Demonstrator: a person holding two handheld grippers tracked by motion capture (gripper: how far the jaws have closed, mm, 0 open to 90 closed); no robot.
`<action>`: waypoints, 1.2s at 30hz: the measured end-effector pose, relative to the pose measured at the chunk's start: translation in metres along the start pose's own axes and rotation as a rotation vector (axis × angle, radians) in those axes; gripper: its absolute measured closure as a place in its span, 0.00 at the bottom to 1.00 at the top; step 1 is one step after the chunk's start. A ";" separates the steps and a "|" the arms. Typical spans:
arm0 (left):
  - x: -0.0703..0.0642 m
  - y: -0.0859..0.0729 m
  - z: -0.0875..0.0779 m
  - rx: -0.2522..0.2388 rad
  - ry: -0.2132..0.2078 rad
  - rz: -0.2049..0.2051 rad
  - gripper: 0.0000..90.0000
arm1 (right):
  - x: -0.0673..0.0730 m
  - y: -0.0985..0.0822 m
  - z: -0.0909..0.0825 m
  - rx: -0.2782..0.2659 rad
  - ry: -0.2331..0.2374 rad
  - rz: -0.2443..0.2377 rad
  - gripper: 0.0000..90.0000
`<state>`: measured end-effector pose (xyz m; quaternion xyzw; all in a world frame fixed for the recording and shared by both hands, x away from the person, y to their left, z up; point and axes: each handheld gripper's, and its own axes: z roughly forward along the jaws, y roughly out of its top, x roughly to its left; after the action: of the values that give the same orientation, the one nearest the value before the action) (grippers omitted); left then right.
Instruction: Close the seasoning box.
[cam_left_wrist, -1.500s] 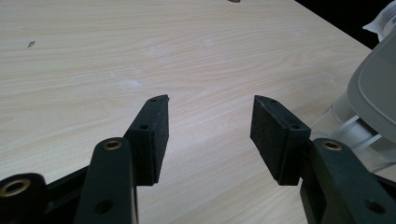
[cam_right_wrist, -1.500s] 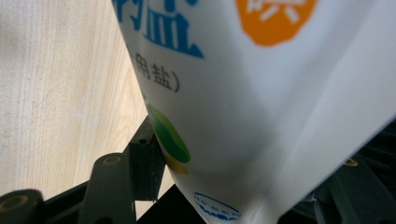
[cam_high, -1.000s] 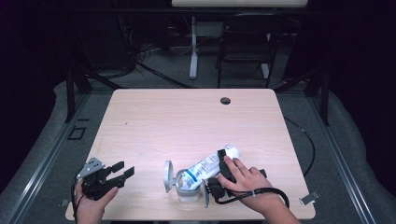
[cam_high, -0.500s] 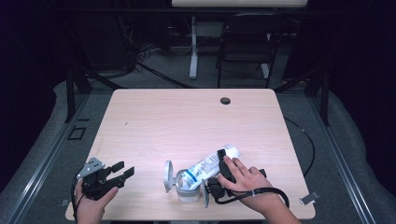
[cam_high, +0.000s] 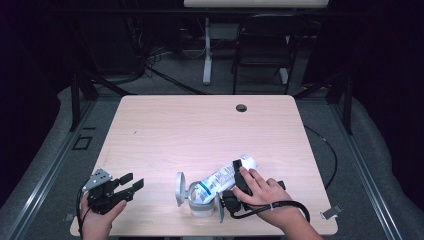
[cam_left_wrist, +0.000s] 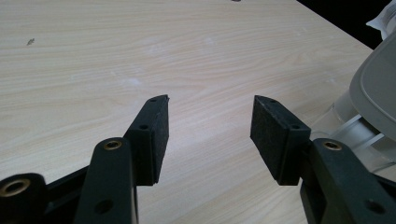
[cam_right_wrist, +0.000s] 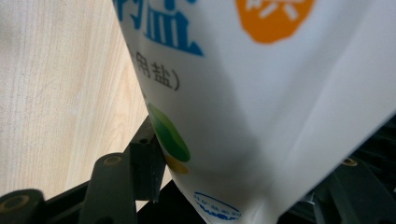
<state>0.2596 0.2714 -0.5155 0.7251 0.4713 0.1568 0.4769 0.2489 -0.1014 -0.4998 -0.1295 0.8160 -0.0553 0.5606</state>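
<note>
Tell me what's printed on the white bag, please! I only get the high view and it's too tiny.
Observer: In the right gripper view the bag has big blue characters, an orange patch and a green blob.
Operator: Is the right gripper really pinching it?
Observer: Yes, the bag sits between the right gripper's fingers, and one pad presses its edge.
Operator: Does the other gripper have anything?
Observer: No. The left gripper view shows the left gripper open, with bare table between its fingers.
Operator: What's next to it?
Observer: A grey lid curves in at that view's right edge.
</note>
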 end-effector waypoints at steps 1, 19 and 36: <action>0.000 0.000 0.000 0.000 0.000 0.000 0.53 | 0.000 0.000 0.000 -0.001 -0.001 0.000 0.48; 0.000 0.000 0.000 0.004 0.001 0.002 0.53 | -0.001 -0.002 -0.001 -0.002 -0.014 -0.016 0.48; 0.001 0.000 0.000 0.002 0.000 -0.003 0.53 | -0.002 -0.001 -0.002 0.003 -0.014 -0.028 0.48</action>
<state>0.2596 0.2721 -0.5155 0.7248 0.4726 0.1558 0.4765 0.2478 -0.1023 -0.4967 -0.1403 0.8101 -0.0635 0.5658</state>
